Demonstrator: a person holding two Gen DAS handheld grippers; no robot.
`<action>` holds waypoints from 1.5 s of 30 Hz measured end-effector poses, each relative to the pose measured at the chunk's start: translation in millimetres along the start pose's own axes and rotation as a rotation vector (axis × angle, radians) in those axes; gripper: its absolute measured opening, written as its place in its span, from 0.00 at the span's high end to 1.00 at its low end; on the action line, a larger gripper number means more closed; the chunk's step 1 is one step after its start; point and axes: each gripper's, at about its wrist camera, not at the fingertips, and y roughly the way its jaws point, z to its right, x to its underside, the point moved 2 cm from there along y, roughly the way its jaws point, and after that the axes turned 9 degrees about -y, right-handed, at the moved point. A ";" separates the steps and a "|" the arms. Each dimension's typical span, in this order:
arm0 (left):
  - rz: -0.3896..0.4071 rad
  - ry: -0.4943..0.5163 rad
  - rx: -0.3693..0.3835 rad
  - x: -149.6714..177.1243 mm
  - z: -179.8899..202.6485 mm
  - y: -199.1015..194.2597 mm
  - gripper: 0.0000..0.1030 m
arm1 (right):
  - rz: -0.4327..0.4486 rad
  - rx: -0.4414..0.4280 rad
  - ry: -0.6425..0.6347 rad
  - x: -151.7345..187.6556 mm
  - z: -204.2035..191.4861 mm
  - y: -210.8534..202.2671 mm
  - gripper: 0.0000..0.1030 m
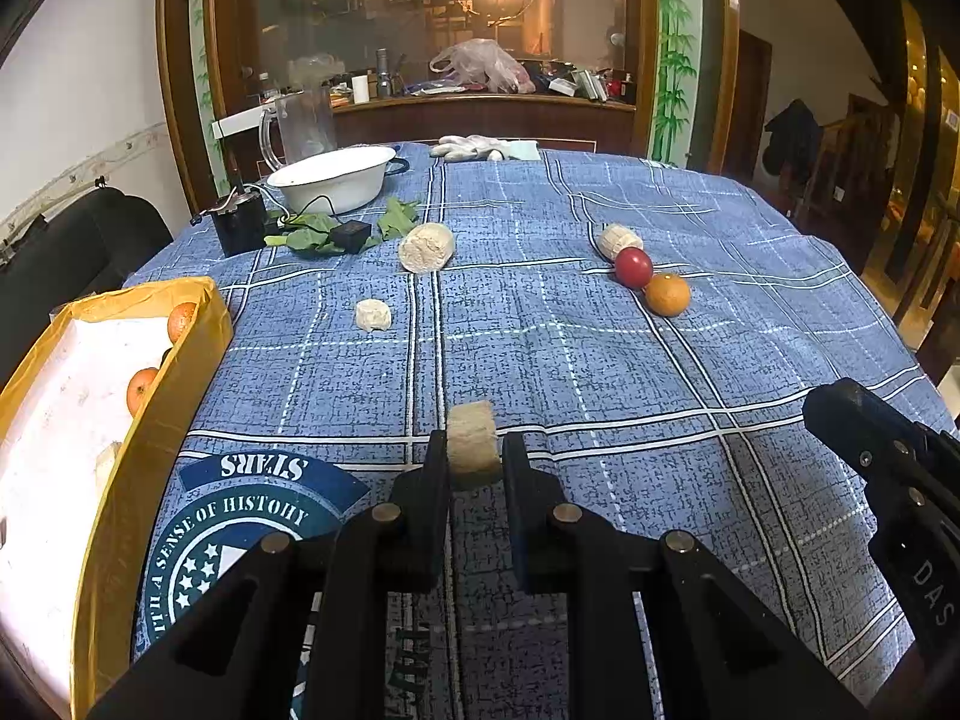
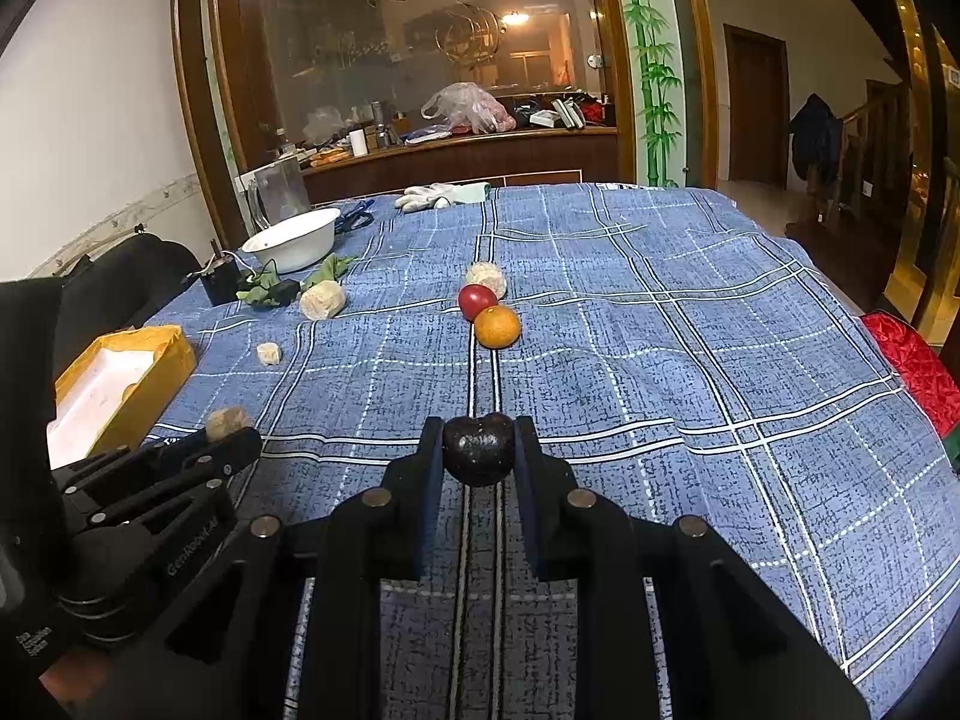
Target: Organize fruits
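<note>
Tongs [image 1: 474, 450] round fibrous beige chunk [image 1: 473, 444]; glossy dark fruit [image 2: 478, 449] opposite.

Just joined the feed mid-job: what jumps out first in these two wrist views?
Both grippers are loaded: the left gripper pinches a pale beige chunk, and the right gripper clamps a dark, nearly black fruit. Mid-table, a red fruit touches an orange on the blue plaid cloth. At the left edge stands a yellow box holding oranges.

We see a white basin [image 1: 333, 177] on the blue checked cloth [image 1: 660, 360], gloves [image 1: 474, 147] beyond it. Green leaves [image 1: 318, 234] lie beside what may be a black charger [image 1: 351, 235].
</note>
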 end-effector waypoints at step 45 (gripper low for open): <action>0.030 0.005 -0.022 0.6 -0.5 -3.2 0.85 | 0.022 0.024 -0.009 -2.1 3.6 -7.7 0.77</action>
